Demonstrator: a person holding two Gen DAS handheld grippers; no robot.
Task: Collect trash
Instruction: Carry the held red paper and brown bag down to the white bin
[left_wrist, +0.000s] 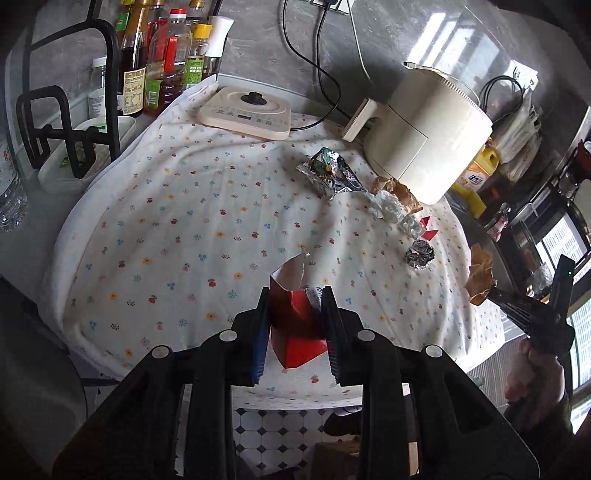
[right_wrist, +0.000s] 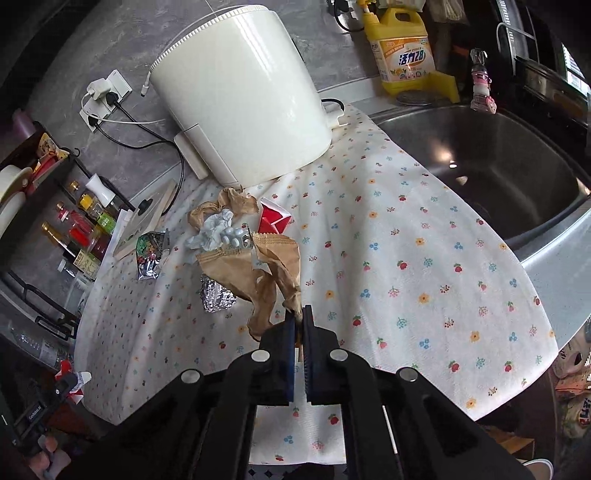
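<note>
Red carton (left_wrist: 295, 325) clamped in left gripper (left_wrist: 295, 295); brown paper (right_wrist: 266, 266) pinched in right gripper (right_wrist: 298, 314).

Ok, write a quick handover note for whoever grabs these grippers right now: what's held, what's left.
Left gripper: shut on a torn red carton, lifted off the cloth.
Right gripper: shut on a crumpled brown paper bag.
No bin in view, so nothing is visibly dropped off yet.
Left on the flowered cloth: foil ball, snack wrapper, pill blister, white tissue, another brown paper, red scrap, all near the white appliance.
</note>
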